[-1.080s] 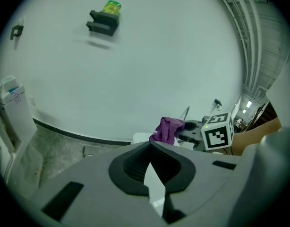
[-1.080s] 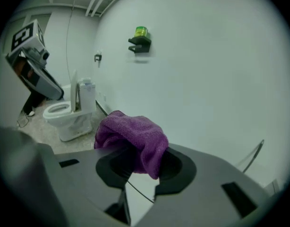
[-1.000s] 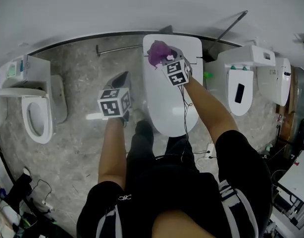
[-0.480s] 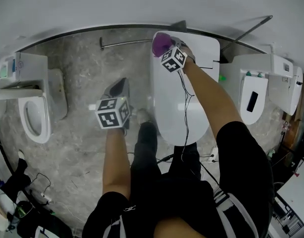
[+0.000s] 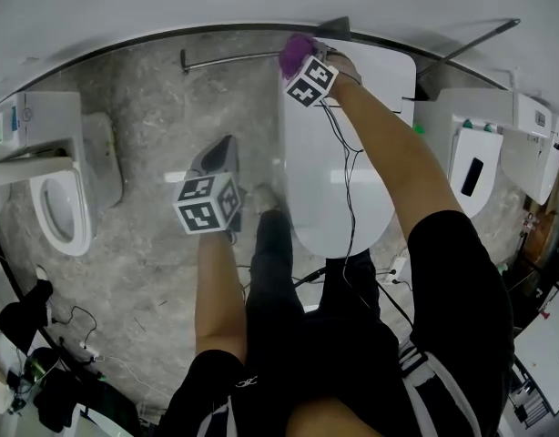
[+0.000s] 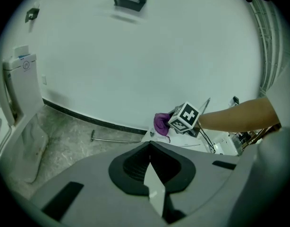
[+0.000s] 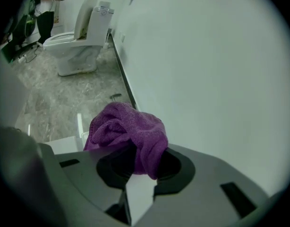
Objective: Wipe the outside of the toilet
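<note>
The toilet (image 5: 339,180) is standing just right of centre in the head view, running from 6 o'clock up to 12 o'clock, with its back end against the white wall (image 5: 261,3). It is showing as a smooth, glossy white oval with the lid down.

The right gripper (image 5: 302,66) is reaching to the toilet's back left corner at 12 o'clock, pinching a bunched purple cloth (image 5: 296,55). In the right gripper view the cloth (image 7: 128,129) is bulging out of the clamped jaws, close to the wall.

The left gripper (image 5: 223,148) is hanging over the grey marbled floor (image 5: 143,153) at 9 o'clock from the toilet. Its jaws are pressed together with nothing between them.

The person's right arm and a dangling cable are covering part of the lid, and the legs are hiding the bowl's front edge. The outer sides are lying out of sight beneath the lid. The cloth is blocking the surface under it, so contact with the porcelain is hard to judge.
</note>
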The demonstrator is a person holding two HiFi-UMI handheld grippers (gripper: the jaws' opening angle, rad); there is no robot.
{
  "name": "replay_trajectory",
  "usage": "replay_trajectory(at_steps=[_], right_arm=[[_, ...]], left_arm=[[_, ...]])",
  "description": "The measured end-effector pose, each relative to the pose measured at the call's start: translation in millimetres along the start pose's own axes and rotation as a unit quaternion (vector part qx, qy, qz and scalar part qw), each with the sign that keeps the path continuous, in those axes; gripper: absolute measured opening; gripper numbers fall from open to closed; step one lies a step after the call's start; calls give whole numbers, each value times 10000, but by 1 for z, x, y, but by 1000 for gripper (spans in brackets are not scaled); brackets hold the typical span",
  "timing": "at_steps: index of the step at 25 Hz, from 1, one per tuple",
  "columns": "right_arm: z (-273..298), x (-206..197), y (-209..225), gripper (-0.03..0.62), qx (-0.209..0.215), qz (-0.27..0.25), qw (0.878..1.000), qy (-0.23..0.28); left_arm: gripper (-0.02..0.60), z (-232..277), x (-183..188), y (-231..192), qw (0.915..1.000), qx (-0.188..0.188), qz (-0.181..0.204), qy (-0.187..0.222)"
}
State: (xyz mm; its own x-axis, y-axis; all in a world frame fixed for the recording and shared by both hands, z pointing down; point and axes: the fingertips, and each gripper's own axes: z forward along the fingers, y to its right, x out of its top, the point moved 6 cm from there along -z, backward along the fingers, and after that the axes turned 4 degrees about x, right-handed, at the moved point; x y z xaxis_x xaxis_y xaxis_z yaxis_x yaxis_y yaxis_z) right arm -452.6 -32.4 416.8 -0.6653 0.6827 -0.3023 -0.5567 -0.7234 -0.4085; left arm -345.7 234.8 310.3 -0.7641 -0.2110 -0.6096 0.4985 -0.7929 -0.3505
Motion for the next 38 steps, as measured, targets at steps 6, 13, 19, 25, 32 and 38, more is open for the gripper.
replay_trajectory(at_steps=[6,13,19,25,32,38], right_arm=[[-2,-13,6,92,138,6,9999,-22],[-8,-61,27,92,232,202,9994,-160],[-12,-100,40,92,236,313,9991,-156],[-15,-143,58,92,340,502,9980,-190],[-25,-202,79,92,321,913,9953,-80],[-33,-259,99,92,310,1133,9928,-243]], left_arm=[[6,8,-7,22,10000,-54,6,-75],[7,18,-11,55,9998,-81,88,-163],[8,36,-14,83,9996,-148,163,-193],[7,61,-24,120,9990,-264,199,-292],[8,86,-34,170,9974,-433,372,-435],[6,103,-36,208,9959,-517,550,-504]])
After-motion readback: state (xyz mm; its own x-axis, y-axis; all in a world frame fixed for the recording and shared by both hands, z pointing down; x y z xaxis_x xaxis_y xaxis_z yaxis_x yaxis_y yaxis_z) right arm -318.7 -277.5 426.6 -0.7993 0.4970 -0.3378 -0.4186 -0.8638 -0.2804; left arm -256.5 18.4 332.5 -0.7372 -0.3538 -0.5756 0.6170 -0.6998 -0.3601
